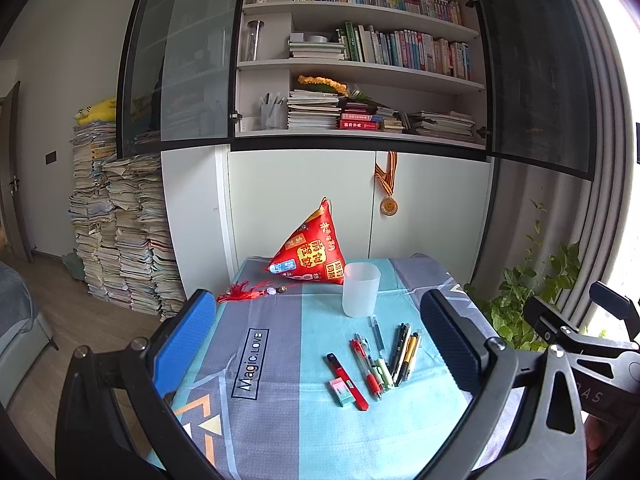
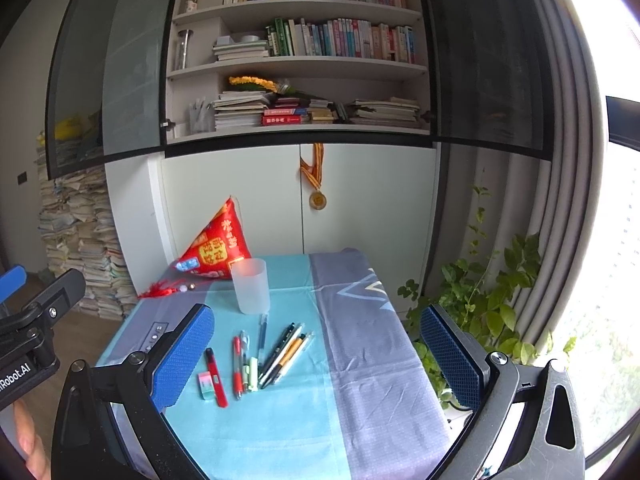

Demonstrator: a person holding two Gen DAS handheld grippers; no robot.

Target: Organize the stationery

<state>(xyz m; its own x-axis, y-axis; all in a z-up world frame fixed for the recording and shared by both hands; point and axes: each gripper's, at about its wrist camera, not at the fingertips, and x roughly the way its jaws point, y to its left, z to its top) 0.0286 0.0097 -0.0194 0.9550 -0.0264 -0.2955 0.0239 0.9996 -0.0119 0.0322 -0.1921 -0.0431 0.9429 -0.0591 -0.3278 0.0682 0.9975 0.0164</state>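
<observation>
Both tools hover above the near edge of the counter, which is draped in a blue and grey cloth. The left hand-held gripper is spread wide with nothing between its fingers; the right hand-held gripper is likewise wide apart and empty. A frosted cup stands upright toward the far edge, just in front of a red pyramid-shaped cushion. Nearer, around the middle of the counter, pens lie side by side in a loose row, with a red pen, a red utility knife and an eraser at its left end. A red tassel lies by the far left corner.
</observation>
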